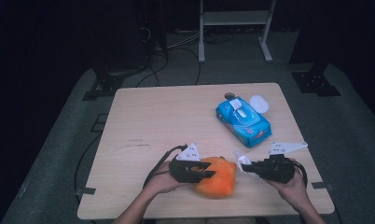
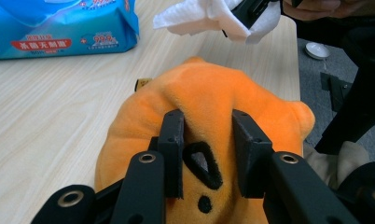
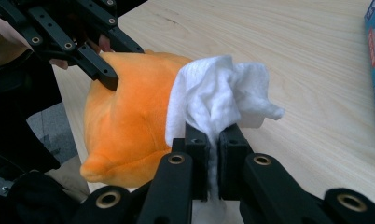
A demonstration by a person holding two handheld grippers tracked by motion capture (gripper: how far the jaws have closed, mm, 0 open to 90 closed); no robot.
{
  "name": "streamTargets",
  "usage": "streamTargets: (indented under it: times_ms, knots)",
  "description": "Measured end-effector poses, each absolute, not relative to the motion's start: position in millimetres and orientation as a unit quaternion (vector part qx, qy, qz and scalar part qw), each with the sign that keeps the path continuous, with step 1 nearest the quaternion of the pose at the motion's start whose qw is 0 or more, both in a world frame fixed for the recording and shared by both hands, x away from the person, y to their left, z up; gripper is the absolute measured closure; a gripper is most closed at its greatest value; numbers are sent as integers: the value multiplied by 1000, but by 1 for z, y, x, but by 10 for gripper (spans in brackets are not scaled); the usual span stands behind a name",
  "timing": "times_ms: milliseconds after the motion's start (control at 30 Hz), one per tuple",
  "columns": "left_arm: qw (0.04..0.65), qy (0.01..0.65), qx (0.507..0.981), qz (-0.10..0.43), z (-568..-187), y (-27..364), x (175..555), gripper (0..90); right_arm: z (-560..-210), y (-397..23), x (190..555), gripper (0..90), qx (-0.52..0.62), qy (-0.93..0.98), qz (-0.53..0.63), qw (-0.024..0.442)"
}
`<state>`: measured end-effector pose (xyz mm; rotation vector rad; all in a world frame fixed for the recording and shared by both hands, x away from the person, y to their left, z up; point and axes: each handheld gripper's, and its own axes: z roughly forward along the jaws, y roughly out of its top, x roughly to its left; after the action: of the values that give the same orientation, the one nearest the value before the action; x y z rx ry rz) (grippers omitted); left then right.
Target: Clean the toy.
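Left claw (image 1: 209, 173) pinches the orange plush toy (image 1: 219, 177) near the surface's front edge; right claw (image 1: 247, 166), clamping a crumpled white wipe (image 3: 218, 100), sits just right of it, probably not touching.

dark rm, grey floor (image 1: 176, 70), wood table (image 1: 153, 121)

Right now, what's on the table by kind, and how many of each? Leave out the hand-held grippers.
Orange plush toy: 1
Blue pack of wet wipes: 1
White wipe: 1
White round lid: 1
Total: 4
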<state>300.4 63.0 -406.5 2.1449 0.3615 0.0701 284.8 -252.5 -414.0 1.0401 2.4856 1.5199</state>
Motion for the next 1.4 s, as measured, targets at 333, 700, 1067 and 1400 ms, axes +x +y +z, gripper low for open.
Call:
streamTargets:
  times_ms: [333, 700, 1067, 1400]
  knots:
    - [478, 169, 861, 35, -396, 73, 312, 705, -415, -264, 285, 842, 347, 799, 490, 27]
    - [462, 226, 852, 100, -382, 105, 357, 709, -424, -275, 293, 843, 366, 797, 480, 28]
    - [455, 287, 831, 141, -406, 138, 380, 696, -435, -291, 304, 843, 390, 801, 451, 47]
    - [453, 265, 841, 133, -402, 135, 372, 585, -449, -293, 307, 723, 396, 812, 425, 59]
